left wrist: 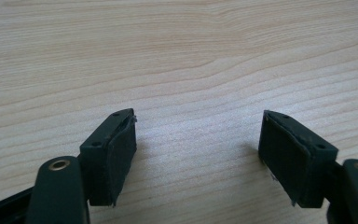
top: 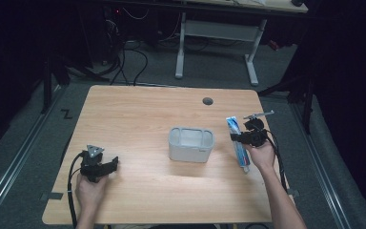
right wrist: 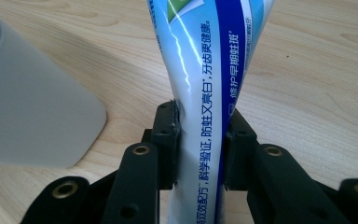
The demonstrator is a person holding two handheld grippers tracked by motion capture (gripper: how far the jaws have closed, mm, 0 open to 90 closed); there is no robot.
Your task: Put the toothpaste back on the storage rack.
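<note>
A white and blue toothpaste tube [top: 237, 141] lies lengthwise at the table's right side, right of a grey rectangular bin [top: 191, 144]. My right gripper [top: 236, 137] is shut on the toothpaste tube [right wrist: 205, 93] across its middle; both pads [right wrist: 168, 140] squeeze it narrow. The grey bin's wall [right wrist: 28, 112] shows on the left of the right gripper view. My left gripper [top: 114, 163] rests low over the front left of the table, held by a hand. Its jaws stand open in the left gripper view, my left gripper [left wrist: 198, 154] having only bare wood between its pads [left wrist: 119, 156].
The wooden table [top: 138, 114] has a cable hole [top: 208, 101] near its far edge. Cables trail from both grippers off the front edge. Beyond the table stand a white desk frame [top: 219, 43] and floor cables.
</note>
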